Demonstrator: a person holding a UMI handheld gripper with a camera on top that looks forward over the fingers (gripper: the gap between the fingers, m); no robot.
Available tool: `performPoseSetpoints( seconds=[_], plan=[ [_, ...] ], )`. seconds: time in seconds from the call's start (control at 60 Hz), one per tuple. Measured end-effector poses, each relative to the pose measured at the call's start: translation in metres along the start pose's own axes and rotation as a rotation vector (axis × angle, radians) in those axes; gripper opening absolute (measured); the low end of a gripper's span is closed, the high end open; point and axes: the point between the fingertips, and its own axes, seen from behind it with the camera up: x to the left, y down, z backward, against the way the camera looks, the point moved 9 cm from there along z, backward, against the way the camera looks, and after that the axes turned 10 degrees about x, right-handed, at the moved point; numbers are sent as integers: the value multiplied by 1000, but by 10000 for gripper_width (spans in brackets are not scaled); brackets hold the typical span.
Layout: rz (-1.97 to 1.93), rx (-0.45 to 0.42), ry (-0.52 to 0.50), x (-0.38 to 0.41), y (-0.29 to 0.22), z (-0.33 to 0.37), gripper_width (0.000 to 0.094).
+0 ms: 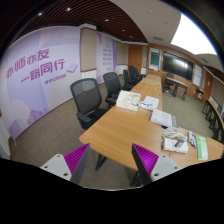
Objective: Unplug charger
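Sweeping from the left, a wall banner [40, 75] with large white characters is seen first, well away from the tool, then a row of black office chairs [88, 100] drawn up along the near side of a long wooden table [125, 130]. On the table, stacks of papers [130, 99] lie toward its middle, and further right a small heap of white items with what may be a cable [178, 140] rests near the table's right end; whether a charger is among them cannot be told, and no socket or plug can be made out. At the far end of the room a dark screen [180, 66] is mounted. The gripper [110, 160] is held above the near table edge with its fingers apart and nothing between them. If the charger sits in that white heap, it is judged to lie ahead and to the right of the fingers, so a rightward, forward approach would be called for.
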Motion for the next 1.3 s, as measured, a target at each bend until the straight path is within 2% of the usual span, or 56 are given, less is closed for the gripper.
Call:
performPoseSetpoints(
  seconds=[0.117,0.283,0.4,0.517,0.617,0.717,0.967,1.017,1.067,1.1,1.15,1.217,1.3],
  plan=[
    [5,19,-2,-3,16,-6,855],
    [-13,61,27,-41,70,-36,855],
    [-59,108,90,-94,109,-55,857],
    [-88,110,193,-172,139,-84,859],
    [-108,86,279,-241,142,-115,859],
    [-170,38,321,-307,130,-149,859],
    [-292,-40,320,-413,84,-248,854],
    [-292,-51,318,-421,78,-264,817],
    [-298,-60,326,-431,72,-276,710],
    [-302,-60,328,-435,71,-283,603],
    [-300,-42,342,-441,72,-293,383],
    [-295,-65,344,-440,73,-293,372],
    [-289,-62,328,-440,73,-293,315]
  ],
)
